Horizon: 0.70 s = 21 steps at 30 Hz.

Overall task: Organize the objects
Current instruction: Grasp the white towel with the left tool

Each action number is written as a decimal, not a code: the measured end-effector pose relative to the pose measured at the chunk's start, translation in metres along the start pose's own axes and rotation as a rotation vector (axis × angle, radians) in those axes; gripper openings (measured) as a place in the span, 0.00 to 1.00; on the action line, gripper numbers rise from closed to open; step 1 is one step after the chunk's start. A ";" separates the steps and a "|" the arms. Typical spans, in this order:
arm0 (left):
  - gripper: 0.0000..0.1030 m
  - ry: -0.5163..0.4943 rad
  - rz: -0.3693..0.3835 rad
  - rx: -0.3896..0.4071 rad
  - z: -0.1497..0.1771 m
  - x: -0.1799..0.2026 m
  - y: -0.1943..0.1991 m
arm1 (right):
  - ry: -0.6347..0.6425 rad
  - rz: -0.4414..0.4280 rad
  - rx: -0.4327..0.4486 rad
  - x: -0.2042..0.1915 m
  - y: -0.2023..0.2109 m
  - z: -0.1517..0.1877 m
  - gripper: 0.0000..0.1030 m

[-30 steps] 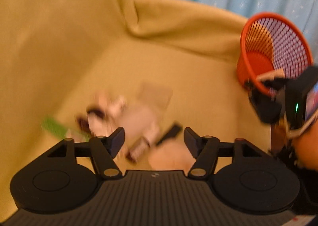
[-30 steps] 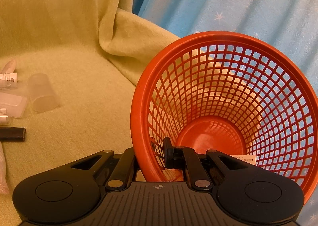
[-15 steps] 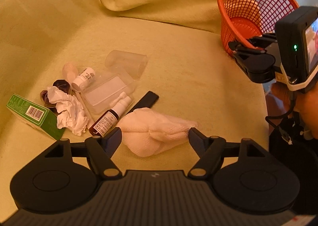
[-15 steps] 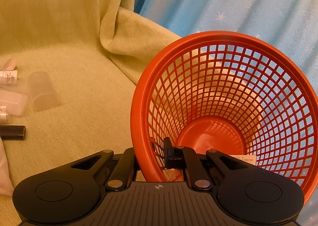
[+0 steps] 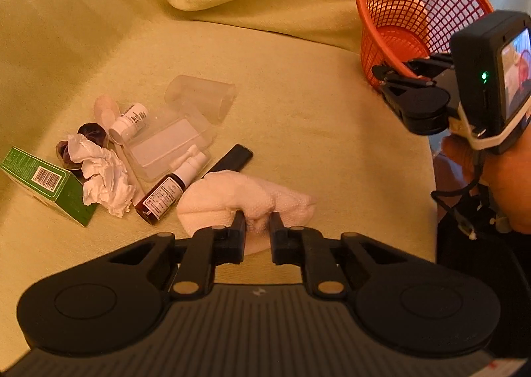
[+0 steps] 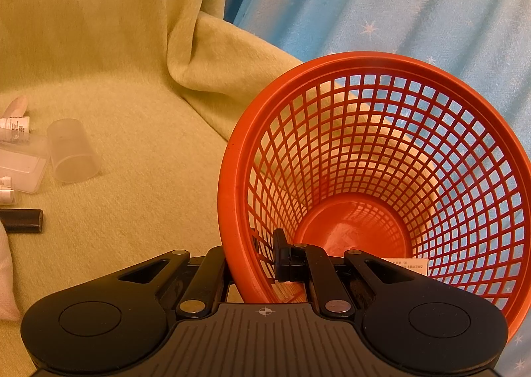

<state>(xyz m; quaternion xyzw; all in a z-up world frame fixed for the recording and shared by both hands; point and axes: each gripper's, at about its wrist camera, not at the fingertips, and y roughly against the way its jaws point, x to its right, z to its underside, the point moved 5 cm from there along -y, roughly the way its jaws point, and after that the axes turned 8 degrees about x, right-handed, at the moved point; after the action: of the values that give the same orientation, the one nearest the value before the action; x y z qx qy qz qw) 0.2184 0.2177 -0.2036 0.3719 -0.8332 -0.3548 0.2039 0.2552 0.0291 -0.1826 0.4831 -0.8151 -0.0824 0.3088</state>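
White cloth [image 5: 245, 198] sits at 12 o'clock of your left gripper [image 5: 257, 227], jaws just pinched shut on its near fold, long axis 9-to-3. Orange basket [image 5: 408, 29] lies at 2 o'clock; right gripper [image 6: 252, 257] clamps its rim.

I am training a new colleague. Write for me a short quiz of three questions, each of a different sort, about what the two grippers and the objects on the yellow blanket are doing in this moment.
1. True or false: the left gripper is shut on the white cloth.
2. What does the right gripper hold? A) the clear cup B) the rim of the orange basket C) the green box
3. Fill in: the brown spray bottle lies between the crumpled tissue and the ____.

Key: 1 true; 2 B; 3 white cloth.
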 end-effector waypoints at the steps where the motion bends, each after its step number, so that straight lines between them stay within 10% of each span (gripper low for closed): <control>1: 0.06 0.000 -0.001 0.001 -0.001 0.000 0.001 | -0.001 0.000 0.000 0.000 0.000 0.000 0.05; 21: 0.03 -0.011 -0.010 0.090 -0.040 0.000 0.036 | 0.005 -0.009 0.008 0.000 0.000 0.000 0.05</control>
<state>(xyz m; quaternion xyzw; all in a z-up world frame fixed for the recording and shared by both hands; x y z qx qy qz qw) 0.2254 0.2166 -0.1500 0.3829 -0.8475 -0.3201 0.1808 0.2552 0.0288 -0.1824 0.4883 -0.8125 -0.0794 0.3085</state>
